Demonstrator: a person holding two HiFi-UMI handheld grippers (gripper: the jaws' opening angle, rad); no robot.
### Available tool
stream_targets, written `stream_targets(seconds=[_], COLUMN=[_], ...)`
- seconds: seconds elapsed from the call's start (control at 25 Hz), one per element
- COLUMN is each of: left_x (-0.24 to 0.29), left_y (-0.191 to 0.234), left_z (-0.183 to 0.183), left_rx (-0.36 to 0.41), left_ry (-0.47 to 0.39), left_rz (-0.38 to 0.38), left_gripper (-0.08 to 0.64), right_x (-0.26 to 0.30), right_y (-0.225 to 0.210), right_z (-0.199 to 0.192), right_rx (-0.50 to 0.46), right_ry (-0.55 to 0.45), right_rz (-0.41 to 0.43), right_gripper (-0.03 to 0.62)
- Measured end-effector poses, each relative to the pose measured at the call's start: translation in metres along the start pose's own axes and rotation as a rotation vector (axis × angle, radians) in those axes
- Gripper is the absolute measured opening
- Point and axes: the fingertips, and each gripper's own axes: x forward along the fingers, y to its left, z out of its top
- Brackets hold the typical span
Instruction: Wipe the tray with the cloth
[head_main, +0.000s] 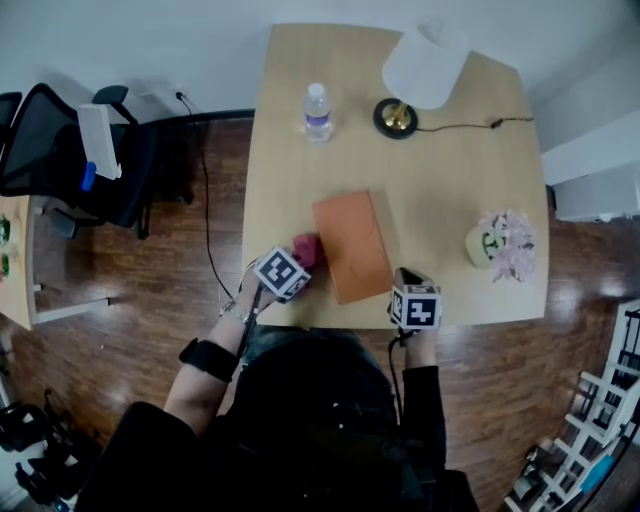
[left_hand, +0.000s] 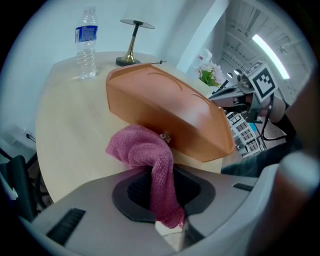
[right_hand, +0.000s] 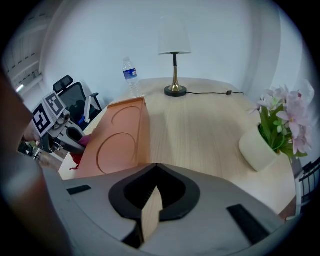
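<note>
My left claw (left_hand: 162, 205) is clenched on the magenta terry cloth (left_hand: 142, 150), whose loose bunch lies against the left side wall of the terracotta rectangular plastic tray (left_hand: 165, 105), near its front corner. So the cloth is picked up and brought to the tray. The broad face with its pressed circles has no cloth on it, and I judge most of the wiping still lies ahead, though no view shows what is clean. At the tray's front right corner, my right claw (right_hand: 152, 210) is clenched on nothing I can make out.
</note>
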Motion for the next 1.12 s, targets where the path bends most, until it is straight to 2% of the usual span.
stream_targets(seconds=[0.08, 0.24, 0.32, 0.64, 0.84, 0.96, 1.12], left_x=[0.002, 0.017, 0.024, 0.024, 0.006, -0.016, -0.052], left_y=[-0.016, -0.068, -0.087, -0.13, -0.137, -0.124, -0.067], left_z=[-0.002, -0.008, -0.013, -0.037, -0.034, -0.027, -0.003], left_rx=[0.026, 0.111, 0.142, 0.257, 0.292, 0.295, 0.307], left_ry=[-0.005, 0.032, 0.066, 0.161, 0.15, 0.13, 0.103], left_rz=[-0.033, -0.125, -0.147, -0.259, -0.311, -0.296, -0.162], left_gripper=[0.091, 0.091, 0.09, 0.089, 0.089, 0.09, 0.089], right_x=[0.0, 0.0, 0.0, 0.002, 0.004, 0.002, -0.004], right_y=[-0.001, -0.002, 0.0, -0.001, -0.002, -0.001, 0.0], right_z=[0.0, 0.001, -0.001, 0.002, 0.001, 0.002, -0.003], right_rx=[0.003, 0.001, 0.006, 0.027, 0.052, 0.065, 0.113], right_ry=[0.0, -0.006, -0.003, -0.013, -0.013, -0.021, -0.023], right_rz=[-0.001, -0.007, -0.004, -0.005, -0.013, -0.015, -0.032], right_gripper=[0.006, 0.006, 0.006, 0.006, 0.006, 0.006, 0.006])
